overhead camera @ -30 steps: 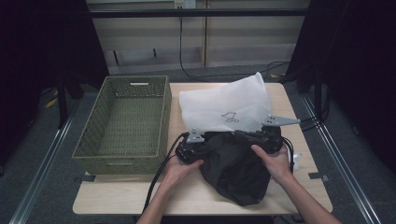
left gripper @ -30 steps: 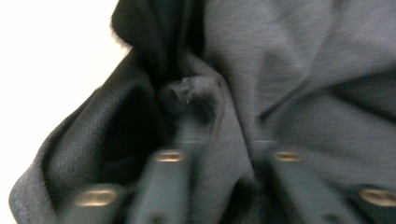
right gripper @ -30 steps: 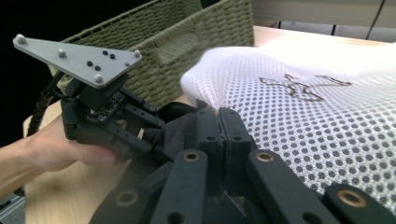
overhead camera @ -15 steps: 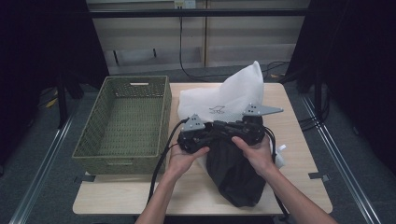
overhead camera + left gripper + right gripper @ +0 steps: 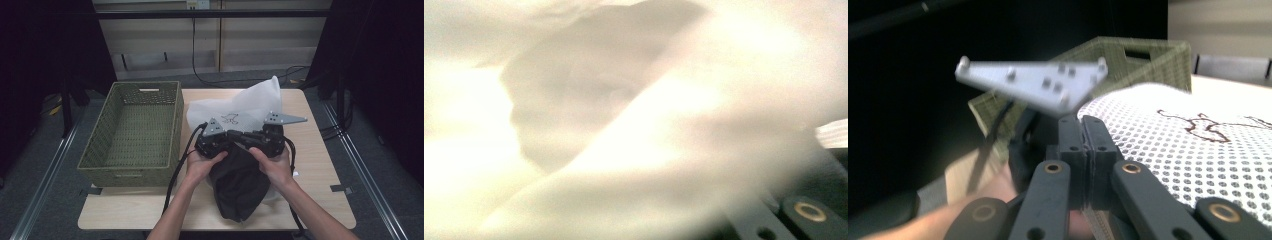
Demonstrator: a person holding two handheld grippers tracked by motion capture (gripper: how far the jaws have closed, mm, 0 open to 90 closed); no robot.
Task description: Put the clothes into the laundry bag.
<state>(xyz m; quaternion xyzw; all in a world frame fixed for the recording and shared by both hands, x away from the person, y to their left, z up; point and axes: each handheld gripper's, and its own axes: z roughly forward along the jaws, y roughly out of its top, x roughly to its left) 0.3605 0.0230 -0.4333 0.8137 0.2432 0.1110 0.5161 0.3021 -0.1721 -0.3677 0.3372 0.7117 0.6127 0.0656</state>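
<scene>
A: Where's the white bag (image 5: 235, 107)?

B: Middle of the table (image 5: 320, 150), toward the far edge, just right of the green basket (image 5: 131, 127). One corner is pulled up into a peak. A black bag (image 5: 240, 185) lies in front of it, running to the near edge.

A: Grippers?

B: Both sit side by side over the top of the black bag, at the near edge of the white one. Left gripper (image 5: 212, 140): jaws hidden, its own view is a white fabric blur (image 5: 624, 125) right against the lens. Reads as closed; can't tell if fabric is pinched.

A: Right?

B: Right gripper (image 5: 1084, 132): jaws pressed flat together, closed. White mesh (image 5: 1193, 150) lies just beside them; a pinch isn't clear. Left one's grey plate (image 5: 1033, 80) shows just beyond.
</scene>
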